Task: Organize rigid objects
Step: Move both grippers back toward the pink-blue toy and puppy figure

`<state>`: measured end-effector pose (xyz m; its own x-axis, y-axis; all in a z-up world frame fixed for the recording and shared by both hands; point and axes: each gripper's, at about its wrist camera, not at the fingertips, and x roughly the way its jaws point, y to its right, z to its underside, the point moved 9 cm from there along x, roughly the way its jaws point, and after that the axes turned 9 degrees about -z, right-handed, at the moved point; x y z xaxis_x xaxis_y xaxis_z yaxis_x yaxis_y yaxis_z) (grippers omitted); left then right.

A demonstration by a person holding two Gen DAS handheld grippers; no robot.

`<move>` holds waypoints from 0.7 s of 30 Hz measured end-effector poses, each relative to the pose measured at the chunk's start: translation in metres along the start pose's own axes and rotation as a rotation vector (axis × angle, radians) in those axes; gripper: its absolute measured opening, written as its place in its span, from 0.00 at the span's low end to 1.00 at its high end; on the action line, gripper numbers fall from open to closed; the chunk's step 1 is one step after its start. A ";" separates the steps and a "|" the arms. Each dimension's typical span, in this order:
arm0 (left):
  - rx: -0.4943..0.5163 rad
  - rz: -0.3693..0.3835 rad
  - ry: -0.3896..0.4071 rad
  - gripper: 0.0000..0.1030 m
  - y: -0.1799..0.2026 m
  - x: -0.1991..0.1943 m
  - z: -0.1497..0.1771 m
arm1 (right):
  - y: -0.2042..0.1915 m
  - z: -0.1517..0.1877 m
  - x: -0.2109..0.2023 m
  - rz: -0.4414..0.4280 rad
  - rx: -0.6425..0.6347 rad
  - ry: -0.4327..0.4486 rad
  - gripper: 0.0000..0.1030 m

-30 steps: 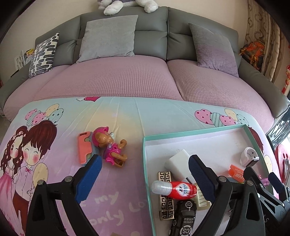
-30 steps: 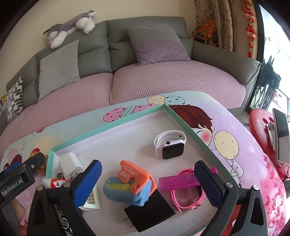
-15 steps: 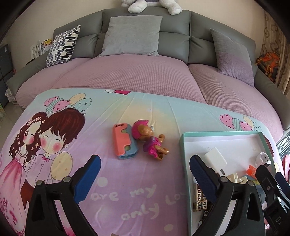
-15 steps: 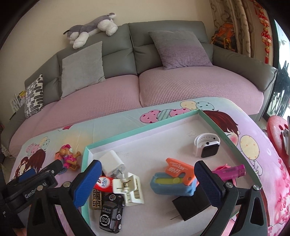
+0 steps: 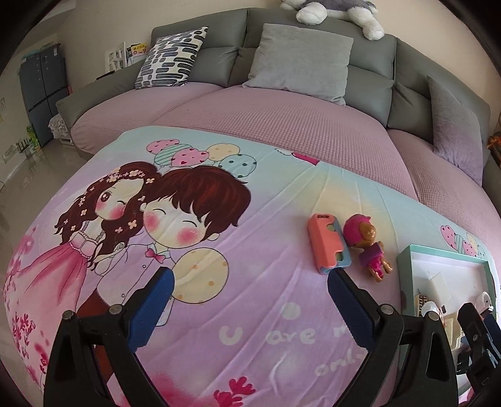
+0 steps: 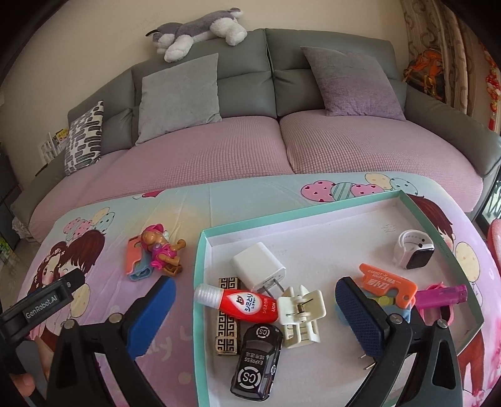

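A teal-rimmed tray [image 6: 200,250] [image 5: 404,260] lies on the cartoon cloth and holds several items: white charger [image 6: 258,264], red tube [image 6: 241,305], toy car [image 6: 256,360], white clip [image 6: 299,316], smartwatch [image 6: 413,252], orange cutter [image 6: 388,281]. Left of the tray lie an orange-blue case [image 5: 327,244] [image 6: 134,260] and a pink toy dog [image 5: 366,245] [image 6: 161,250]. My left gripper [image 5: 250,308] is open and empty, low over the cloth, just short of the case. My right gripper [image 6: 255,316] is open and empty over the tray's near part.
A grey sofa with pink seat covers [image 5: 281,125] curves behind the table, with cushions [image 6: 178,94] and a plush husky [image 6: 197,29] on its back. A purple lighter [image 6: 441,294] and pink band lie at the tray's right. The floor [image 5: 25,175] shows at left.
Both grippers have swung left. The left view now faces the cloth's left half, with the case and toy dog at its right. The right view now takes in the tray's left end.
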<state>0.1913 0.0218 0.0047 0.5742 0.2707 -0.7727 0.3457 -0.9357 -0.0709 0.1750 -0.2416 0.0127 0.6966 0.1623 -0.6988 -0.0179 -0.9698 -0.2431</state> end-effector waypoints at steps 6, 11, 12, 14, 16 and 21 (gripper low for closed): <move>-0.038 -0.014 -0.013 0.96 -0.027 0.007 0.001 | -0.021 0.005 0.011 -0.018 -0.017 -0.021 1.00; -0.076 -0.031 -0.024 0.96 -0.046 0.013 0.001 | -0.038 0.010 0.020 -0.035 -0.045 -0.041 1.00; -0.085 -0.033 -0.024 0.96 -0.048 0.014 0.000 | -0.041 0.011 0.021 -0.036 -0.053 -0.045 1.00; -0.097 -0.029 -0.019 0.96 -0.050 0.015 -0.001 | -0.045 0.012 0.022 -0.034 -0.067 -0.048 1.00; -0.093 -0.020 -0.016 0.96 -0.047 0.016 -0.001 | -0.046 0.013 0.022 -0.028 -0.077 -0.046 1.00; -0.089 0.037 0.004 0.96 -0.027 0.021 -0.003 | -0.042 0.012 0.022 -0.020 -0.080 -0.041 1.00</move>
<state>0.1967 0.0540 -0.0078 0.5906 0.2374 -0.7713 0.3888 -0.9212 0.0142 0.1828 -0.1951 -0.0004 0.6662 0.1873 -0.7218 0.0537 -0.9775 -0.2041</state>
